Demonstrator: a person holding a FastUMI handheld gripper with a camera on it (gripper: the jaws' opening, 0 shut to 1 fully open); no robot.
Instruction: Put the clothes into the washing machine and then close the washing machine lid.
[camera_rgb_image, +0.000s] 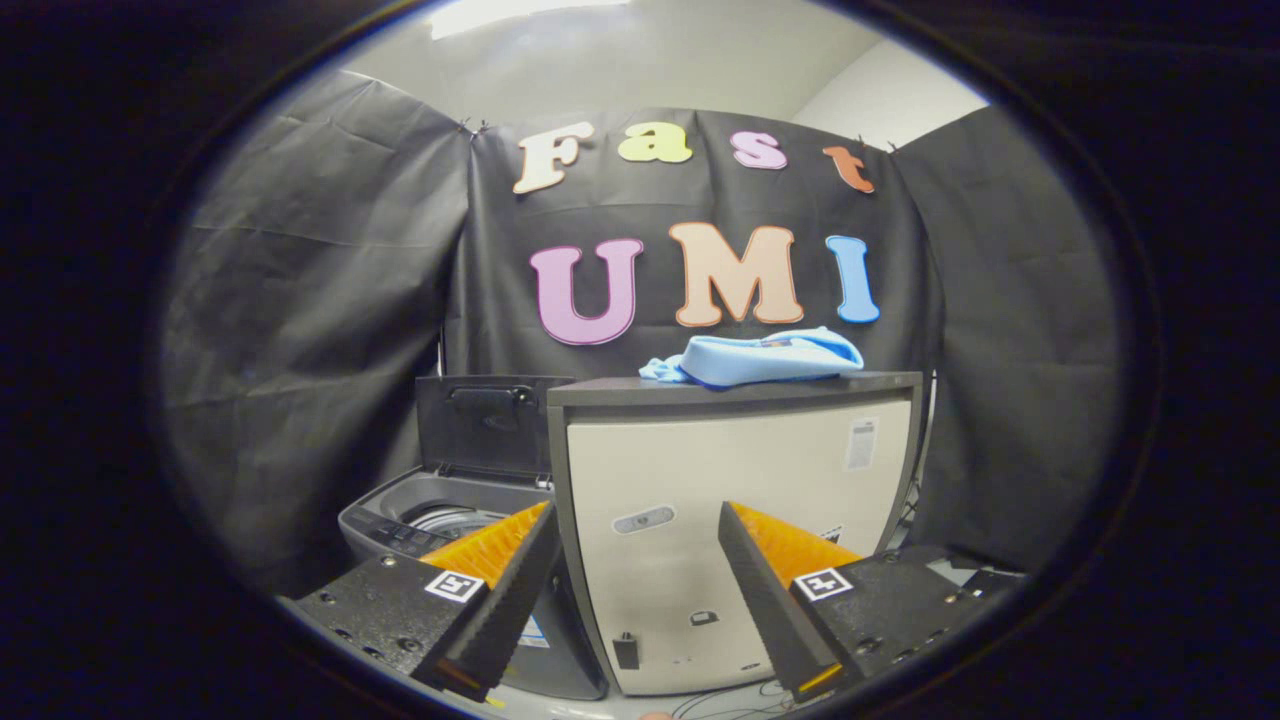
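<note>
Soft light-blue folded cloth garment (770, 357) on the cabinet; my gripper (636, 575) spread wide, empty.
Light and floppy, I judge; I'd pinch its bunched edge.

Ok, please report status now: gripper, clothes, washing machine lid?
Gripper open, holding nothing. Light blue clothes lying on the cabinet top, beyond the fingers. Washing machine beside the cabinet, lid up. Cabinet front stands between fingers and clothes.

I am seeing dim booth lighting, soft light spilling from the pale ceiling (620, 60) above, black cloth wall (320, 300) swallowing detail, strong fisheye bending near the rim, gripper (635, 560) fingers spread apart and slightly soft up close, cabinet (740, 520) front evenly lit, no glare.
</note>
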